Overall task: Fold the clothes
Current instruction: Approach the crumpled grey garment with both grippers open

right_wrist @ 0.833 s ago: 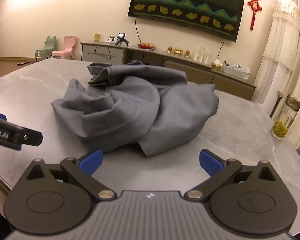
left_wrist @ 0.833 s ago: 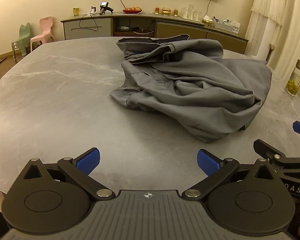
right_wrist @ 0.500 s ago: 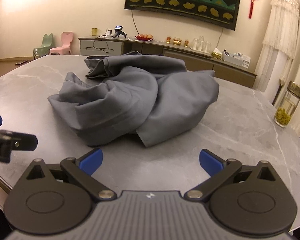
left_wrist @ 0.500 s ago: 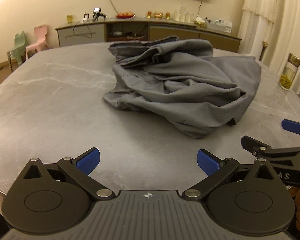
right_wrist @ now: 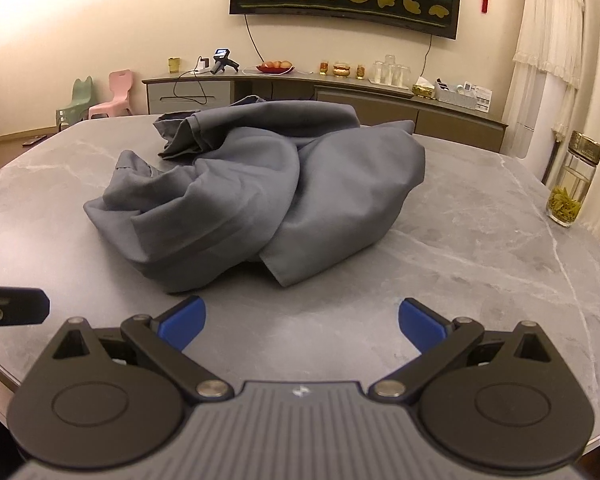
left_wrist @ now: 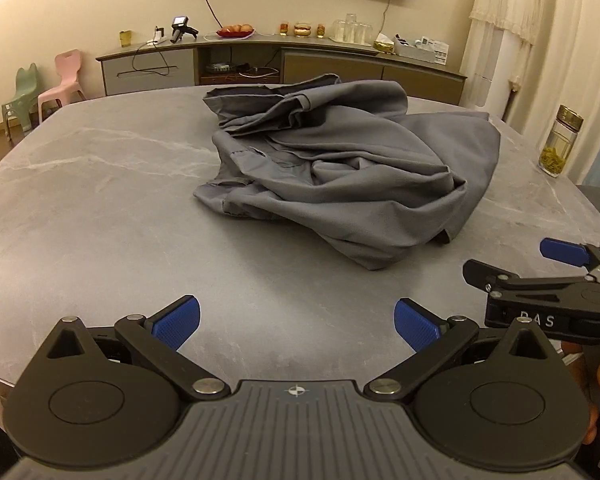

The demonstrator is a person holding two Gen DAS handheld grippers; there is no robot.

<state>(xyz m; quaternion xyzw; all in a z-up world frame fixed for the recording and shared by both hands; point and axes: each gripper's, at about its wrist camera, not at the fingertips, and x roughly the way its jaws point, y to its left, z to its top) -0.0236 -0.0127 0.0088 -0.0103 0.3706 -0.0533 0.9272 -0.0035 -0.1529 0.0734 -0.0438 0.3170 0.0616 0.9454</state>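
A crumpled grey garment (left_wrist: 340, 168) lies in a heap on the grey marble table (left_wrist: 100, 208); in the right wrist view the same garment (right_wrist: 260, 196) fills the middle of the table (right_wrist: 480, 248). My left gripper (left_wrist: 296, 322) is open over bare table, short of the garment's near edge, with nothing between its blue pads. My right gripper (right_wrist: 302, 322) is open too, just before the garment's front fold. The right gripper (left_wrist: 560, 276) shows at the right edge of the left wrist view, and the left gripper's finger (right_wrist: 12, 304) shows at the left edge of the right wrist view.
A glass jar with a gold lid (left_wrist: 558, 146) stands near the table's right edge, also seen as the jar (right_wrist: 572, 184). Behind the table runs a long sideboard (left_wrist: 280, 60) with cups and fruit. Two small plastic chairs (left_wrist: 40, 88) stand at the far left.
Both grippers have tilted and shifted slightly, so the garment sits a little lower and nearer in both views. The garment itself has not moved. Both grippers stay open.
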